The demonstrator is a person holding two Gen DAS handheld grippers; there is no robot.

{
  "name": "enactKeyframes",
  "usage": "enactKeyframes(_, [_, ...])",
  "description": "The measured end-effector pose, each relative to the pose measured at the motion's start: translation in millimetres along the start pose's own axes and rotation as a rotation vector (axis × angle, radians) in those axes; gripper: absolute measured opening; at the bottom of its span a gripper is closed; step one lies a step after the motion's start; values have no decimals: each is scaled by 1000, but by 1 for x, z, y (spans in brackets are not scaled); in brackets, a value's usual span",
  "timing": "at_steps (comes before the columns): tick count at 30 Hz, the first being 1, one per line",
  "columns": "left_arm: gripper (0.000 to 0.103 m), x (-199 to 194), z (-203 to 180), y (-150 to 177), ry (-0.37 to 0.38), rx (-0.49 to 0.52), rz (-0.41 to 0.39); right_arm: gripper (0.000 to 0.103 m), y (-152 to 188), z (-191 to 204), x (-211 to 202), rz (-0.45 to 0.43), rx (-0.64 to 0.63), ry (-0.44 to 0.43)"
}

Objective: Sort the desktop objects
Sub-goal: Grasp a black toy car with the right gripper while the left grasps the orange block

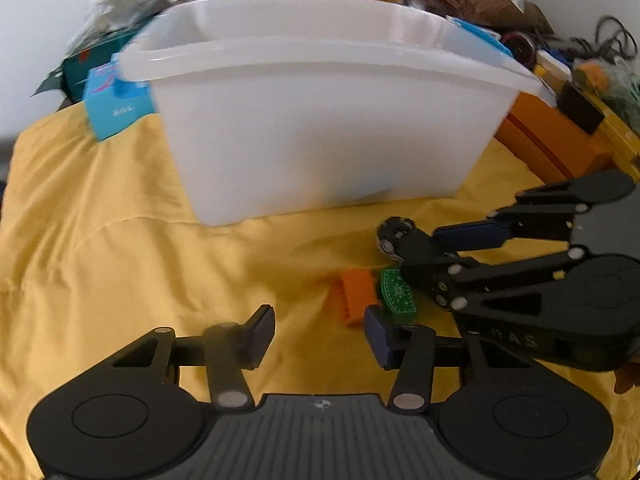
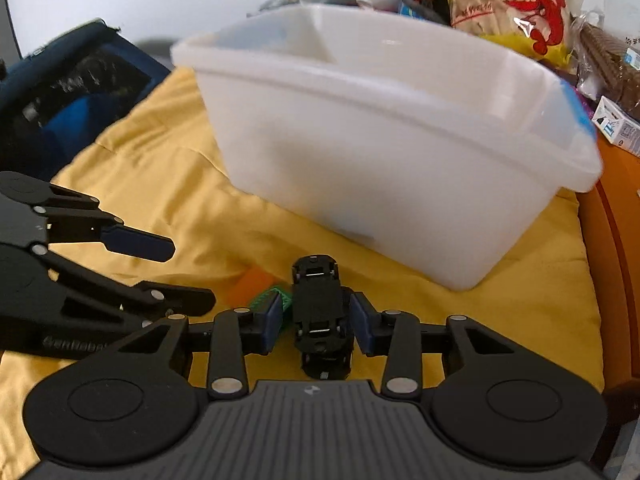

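White bin sits mid-table on yellow cloth, divided inside, no contents visible from either wrist view; interior mostly hidden by the near wall, so cannot confirm empty.

Still loose on the cloth, near side of the bin:
- black toy car, belly-up, wheels showing
- orange block, ridged edge
- green patterned piece, touching the orange block's right side

Right gripper: jaws straddling the toy car, blue pads close on both flanks. Contact not clear from the right wrist view, small gaps seem to remain; no grip confirmed. Left wrist view shows the same gripper low over the car, nose of the car poking out past the fingertips.

Left gripper: jaws apart, nothing between them, only cloth. Right-hand pad just beside the green piece, near edge. Likely lining up on green or orange, not committed.

Progress, judged: early. Nothing seen sorted, three small items still on the cloth. Clutter behind the bin (snack bag, blue carton, cardboard, cables) looks like background, unclear if in scope.

Left to do: close on car, lift, drop into a compartment; same for green and orange. Which compartment takes what cannot be told.
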State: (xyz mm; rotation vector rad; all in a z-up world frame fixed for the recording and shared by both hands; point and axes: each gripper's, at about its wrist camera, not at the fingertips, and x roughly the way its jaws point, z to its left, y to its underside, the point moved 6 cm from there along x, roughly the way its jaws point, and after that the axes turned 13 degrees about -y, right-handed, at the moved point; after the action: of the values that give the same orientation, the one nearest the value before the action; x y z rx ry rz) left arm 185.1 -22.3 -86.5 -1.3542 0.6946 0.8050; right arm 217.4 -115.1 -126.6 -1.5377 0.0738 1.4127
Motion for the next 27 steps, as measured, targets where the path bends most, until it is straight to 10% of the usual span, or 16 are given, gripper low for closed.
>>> enactKeyframes(27, [33,-30,-3,-16,-1,20,-112,34,24,-34,-63,-112,145,-1])
